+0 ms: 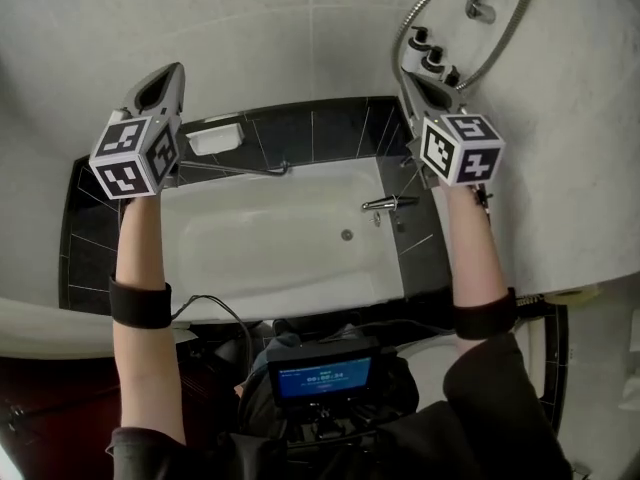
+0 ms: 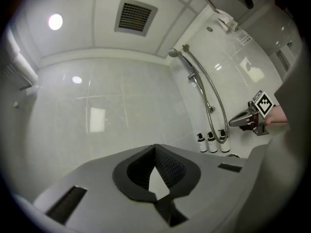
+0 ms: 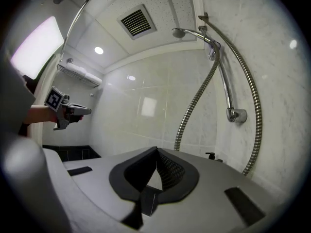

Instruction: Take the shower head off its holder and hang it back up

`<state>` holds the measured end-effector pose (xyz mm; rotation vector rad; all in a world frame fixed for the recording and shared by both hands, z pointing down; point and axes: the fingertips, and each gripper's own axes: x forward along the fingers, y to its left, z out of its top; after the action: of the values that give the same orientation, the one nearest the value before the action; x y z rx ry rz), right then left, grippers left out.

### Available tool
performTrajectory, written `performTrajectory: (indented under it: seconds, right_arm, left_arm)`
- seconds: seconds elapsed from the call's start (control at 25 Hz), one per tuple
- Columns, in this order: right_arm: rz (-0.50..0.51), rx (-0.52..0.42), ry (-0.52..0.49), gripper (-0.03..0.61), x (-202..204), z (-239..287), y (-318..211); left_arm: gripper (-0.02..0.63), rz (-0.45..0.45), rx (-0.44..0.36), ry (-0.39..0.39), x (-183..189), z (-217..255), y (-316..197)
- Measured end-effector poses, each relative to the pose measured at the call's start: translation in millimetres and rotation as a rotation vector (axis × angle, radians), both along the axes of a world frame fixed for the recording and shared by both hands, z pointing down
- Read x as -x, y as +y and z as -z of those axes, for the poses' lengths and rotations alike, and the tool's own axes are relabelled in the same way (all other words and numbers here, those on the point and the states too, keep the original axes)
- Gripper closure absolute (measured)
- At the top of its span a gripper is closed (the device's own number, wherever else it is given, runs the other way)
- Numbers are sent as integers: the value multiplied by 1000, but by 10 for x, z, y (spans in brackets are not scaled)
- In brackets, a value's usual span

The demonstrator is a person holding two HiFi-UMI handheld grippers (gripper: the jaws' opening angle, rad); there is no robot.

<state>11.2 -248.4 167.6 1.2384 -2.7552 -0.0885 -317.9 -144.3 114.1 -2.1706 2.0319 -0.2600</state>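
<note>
The shower head (image 3: 179,32) hangs in its holder (image 3: 213,46) at the top of a chrome rail (image 3: 224,81) on the right wall, and its metal hose (image 3: 194,103) loops down below. The left gripper view shows the same shower head (image 2: 173,53) farther off. Both grippers are held level over the bathtub. My left gripper (image 1: 168,73) (image 2: 155,152) is shut with nothing in it. My right gripper (image 1: 410,68) (image 3: 156,154) is shut too and holds nothing. It is nearer the hose (image 1: 425,3) but touches neither hose nor rail.
A white bathtub (image 1: 290,238) with a chrome tap (image 1: 385,204) lies below, set in dark tiles. Three small bottles (image 1: 430,58) stand on the ledge by the right wall. A white soap dish (image 1: 215,138) and a grab bar (image 1: 235,168) sit along the back.
</note>
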Motion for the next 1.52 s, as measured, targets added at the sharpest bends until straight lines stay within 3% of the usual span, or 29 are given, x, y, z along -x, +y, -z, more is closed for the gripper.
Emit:
performTrajectory:
  seconds: [0.2, 0.4, 0.64, 0.92, 1.04, 1.52]
  right_arm:
    - [23, 45, 11, 577, 147, -314, 113]
    - [44, 75, 30, 577, 205, -569, 254]
    - [33, 99, 23, 578, 129, -750, 299]
    - [21, 105, 27, 578, 104, -858, 318]
    - [32, 137, 29, 578, 147, -971, 459]
    - [-38, 89, 27, 575, -184, -783, 257]
  left_arm:
    - [614, 35, 67, 151, 231, -612, 250]
    - [614, 88, 118, 209, 432, -1083, 544]
    - [614, 107, 109, 247, 463, -1274, 730]
    - [614, 110, 126, 236, 424, -1471, 780]
    - [614, 136, 167, 238, 406, -1560, 1068]
    - [614, 68, 134, 204, 157, -1209, 812]
